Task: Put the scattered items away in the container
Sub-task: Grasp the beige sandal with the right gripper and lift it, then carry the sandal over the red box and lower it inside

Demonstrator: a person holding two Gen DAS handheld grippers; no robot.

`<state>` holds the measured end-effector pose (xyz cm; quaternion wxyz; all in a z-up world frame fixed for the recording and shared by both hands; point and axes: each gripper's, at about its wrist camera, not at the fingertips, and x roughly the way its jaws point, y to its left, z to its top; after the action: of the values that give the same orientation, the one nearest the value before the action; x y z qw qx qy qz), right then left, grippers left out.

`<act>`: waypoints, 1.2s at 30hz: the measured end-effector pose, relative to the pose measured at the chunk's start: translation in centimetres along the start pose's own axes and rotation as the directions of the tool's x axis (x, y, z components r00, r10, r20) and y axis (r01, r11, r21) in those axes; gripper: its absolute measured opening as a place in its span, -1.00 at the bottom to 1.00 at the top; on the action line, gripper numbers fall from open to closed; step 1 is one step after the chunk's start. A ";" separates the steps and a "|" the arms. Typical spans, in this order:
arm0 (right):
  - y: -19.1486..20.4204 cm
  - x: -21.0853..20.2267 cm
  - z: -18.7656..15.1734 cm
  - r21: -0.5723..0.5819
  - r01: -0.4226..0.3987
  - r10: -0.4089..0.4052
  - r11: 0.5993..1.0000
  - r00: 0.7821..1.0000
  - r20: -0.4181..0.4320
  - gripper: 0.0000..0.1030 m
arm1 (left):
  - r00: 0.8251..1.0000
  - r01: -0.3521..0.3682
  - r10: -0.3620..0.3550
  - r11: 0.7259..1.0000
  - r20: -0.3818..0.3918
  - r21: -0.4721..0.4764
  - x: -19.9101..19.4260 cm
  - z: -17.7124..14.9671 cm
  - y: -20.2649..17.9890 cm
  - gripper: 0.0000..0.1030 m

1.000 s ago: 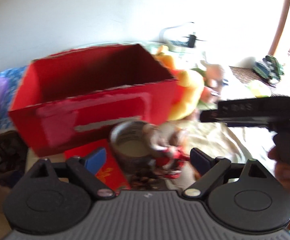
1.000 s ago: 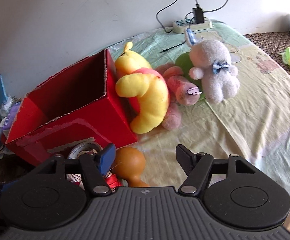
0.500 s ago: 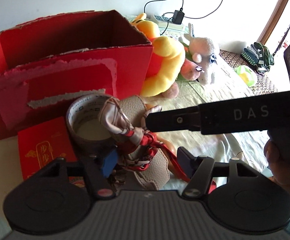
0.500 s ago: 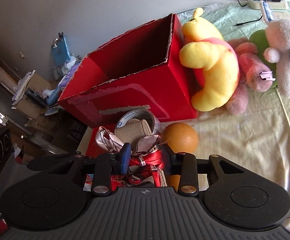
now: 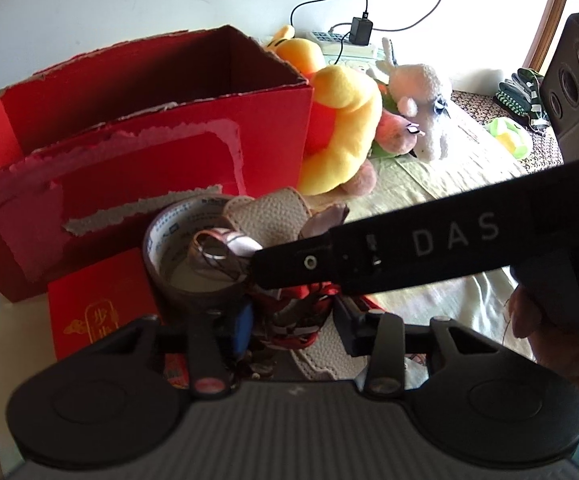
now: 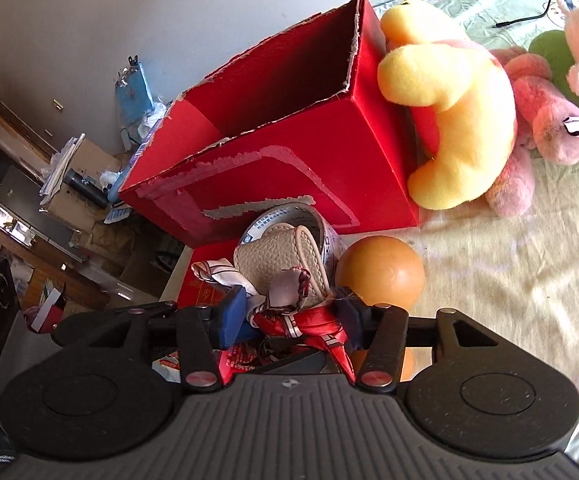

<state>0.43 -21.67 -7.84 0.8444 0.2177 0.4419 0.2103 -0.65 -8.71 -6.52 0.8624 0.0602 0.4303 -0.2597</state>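
Right wrist view: right gripper clamped red patterned scarf; open red cardboard box looked empty; left gripper narrow, grip unclear.

A bed covered with a pale yellow-green sheet carries nearly everything. The open red cardboard box stands on it toward the wall, its torn front face toward the cameras. Against the box's right side leans a yellow plush bear, with a pink plush and a whitish plush animal just beyond it. In front of the box lie a red envelope with gold print, a roll of tape, a beige leather pouch tied with a red patterned scarf and an orange ball, all crowded together. A power strip lies near the wall.
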 end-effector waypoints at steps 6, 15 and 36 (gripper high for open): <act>0.2 0.6 -0.3 -0.034 0.017 -0.017 0.999 1.000 -0.023 0.06 | 1.000 0.006 -0.005 1.000 -0.009 0.016 -0.1 0.2 -0.2 -0.18; 1.9 -4.8 1.2 -0.021 -0.010 0.012 1.000 0.994 0.105 -0.01 | 0.988 0.022 -0.035 0.996 0.151 0.086 -6.3 3.9 -1.6 -0.20; 9.6 -1.4 16.7 -0.172 0.023 0.042 0.985 0.930 0.365 0.00 | 0.939 -0.127 0.109 0.991 0.327 0.034 -8.7 18.8 9.5 -0.16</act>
<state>12.15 -17.64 6.95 0.9267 0.1811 0.2555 0.2078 13.13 -3.29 10.79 0.9335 0.0658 0.2712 -0.2253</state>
